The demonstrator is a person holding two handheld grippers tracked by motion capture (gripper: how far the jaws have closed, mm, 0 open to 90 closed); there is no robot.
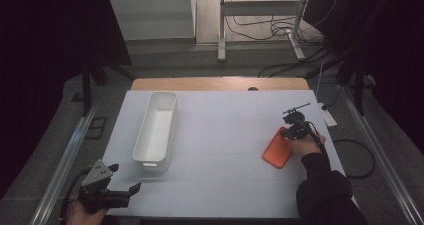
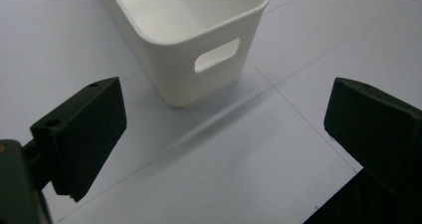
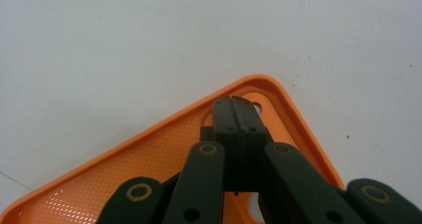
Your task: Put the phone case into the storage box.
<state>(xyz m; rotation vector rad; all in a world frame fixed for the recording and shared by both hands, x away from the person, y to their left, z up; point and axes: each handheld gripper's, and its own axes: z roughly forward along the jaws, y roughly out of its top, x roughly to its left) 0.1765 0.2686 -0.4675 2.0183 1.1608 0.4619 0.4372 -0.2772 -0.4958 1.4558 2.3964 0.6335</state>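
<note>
On the white counter (image 1: 225, 150) our right hand-held gripper (image 3: 238, 107), jaws closed together, presses the orange cutting board (image 3: 149, 164); next we need a proper grip on its rim.

Three cameras: one overhead, one on each gripper.
The high view looks forward and down over the table (image 1: 220, 135); the left gripper view closes on the white bin (image 2: 199, 40) (image 1: 156, 130), the right on the orange board (image 3: 149, 159) (image 1: 276, 151).
</note>
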